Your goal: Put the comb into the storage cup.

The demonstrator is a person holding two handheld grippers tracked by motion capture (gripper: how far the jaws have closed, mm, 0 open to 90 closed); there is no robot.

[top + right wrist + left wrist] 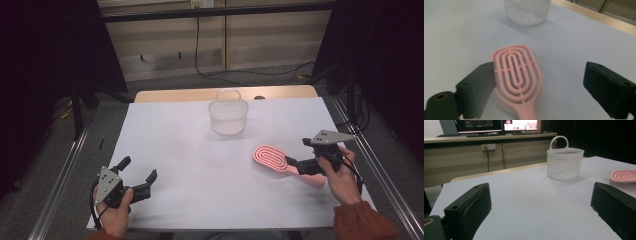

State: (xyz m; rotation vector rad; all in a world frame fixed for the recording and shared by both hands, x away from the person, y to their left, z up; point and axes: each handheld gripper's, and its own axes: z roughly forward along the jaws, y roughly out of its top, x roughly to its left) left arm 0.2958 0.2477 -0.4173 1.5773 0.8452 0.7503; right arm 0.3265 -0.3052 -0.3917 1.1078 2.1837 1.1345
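Observation:
A pink hairbrush (272, 159) lies flat on the white table cover, its oval head toward the table's middle and its handle toward the right edge. My right gripper (299, 152) sits over the handle end. In the right gripper view the brush (517, 75) lies between the two black jaws, which stand wide apart and do not touch it, so the right gripper (539, 67) is open. My left gripper (139, 168) rests near the front left, open with nothing in it. In the left gripper view only bare cover lies between the jaws of the left gripper (540, 187).
A white slatted basket (228, 116) with a loop handle stands upright at the back middle of the table, beyond the brush. The cover's front edge (225, 229) is close to both hands. Metal rails run along both sides of the table.

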